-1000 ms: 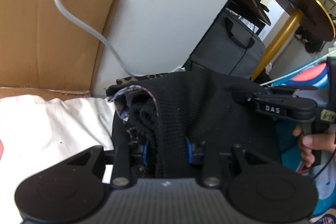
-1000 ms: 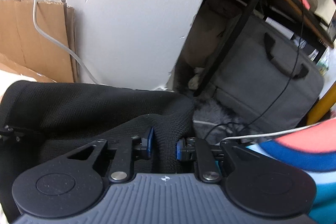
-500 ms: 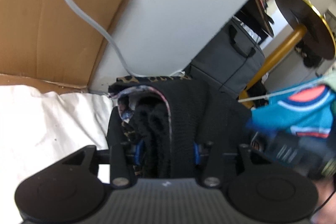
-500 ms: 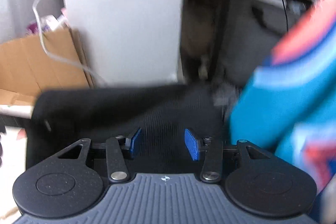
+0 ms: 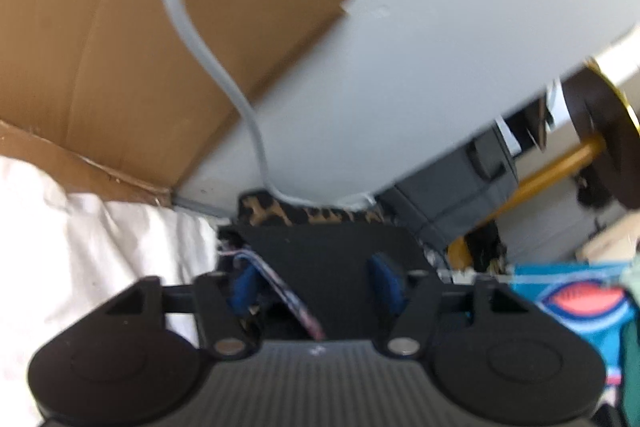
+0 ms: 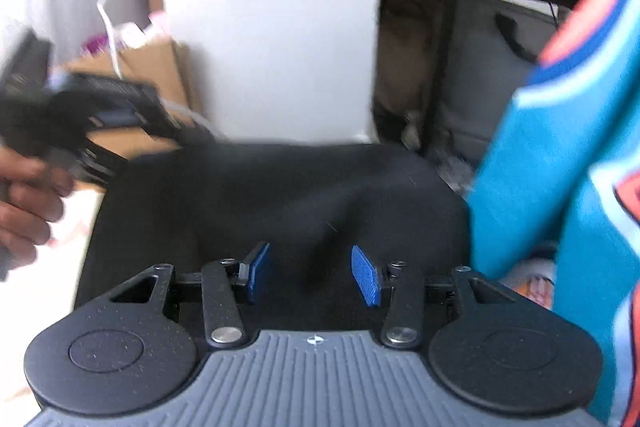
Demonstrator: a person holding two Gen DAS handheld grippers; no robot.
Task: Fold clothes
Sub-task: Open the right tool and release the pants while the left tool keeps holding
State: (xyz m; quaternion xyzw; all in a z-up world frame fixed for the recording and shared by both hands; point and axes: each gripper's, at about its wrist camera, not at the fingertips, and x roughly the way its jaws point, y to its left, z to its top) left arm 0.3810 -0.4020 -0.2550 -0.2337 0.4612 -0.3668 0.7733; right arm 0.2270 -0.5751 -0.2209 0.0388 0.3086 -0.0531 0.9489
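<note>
Knit [image 6: 280,195] is the black garment here, lying flat right ahead of the right gripper [image 6: 311,277], whose blue pads [image 6: 366,281] are spread wide with nothing pinched, just cloth lying below the gap. Its far edge runs straight across, just short of the white panel [image 6: 268,27] behind. Off to the right a teal jersey [image 6: 560,167] hangs close, crowding that side. On the left, a hand [image 6: 24,199] holds the other tool, blurred, over the knit's left edge, so not much free room there either.

From the left gripper [image 5: 316,285] view, the pads are also apart; the black fabric [image 5: 332,267] sits between them but the pads don't look pressed into it, so I'd call it let go. A patterned lining edge [image 5: 288,297] shows near the left pad. Past the knit's far edge there's a strip of leopard print [image 5: 304,213], then the panel with a grey cable [image 5: 224,79] running down it. Left of the tool is white sheet [image 5: 100,251], pretty open; cardboard [image 5: 140,47] stands beyond it.
</note>
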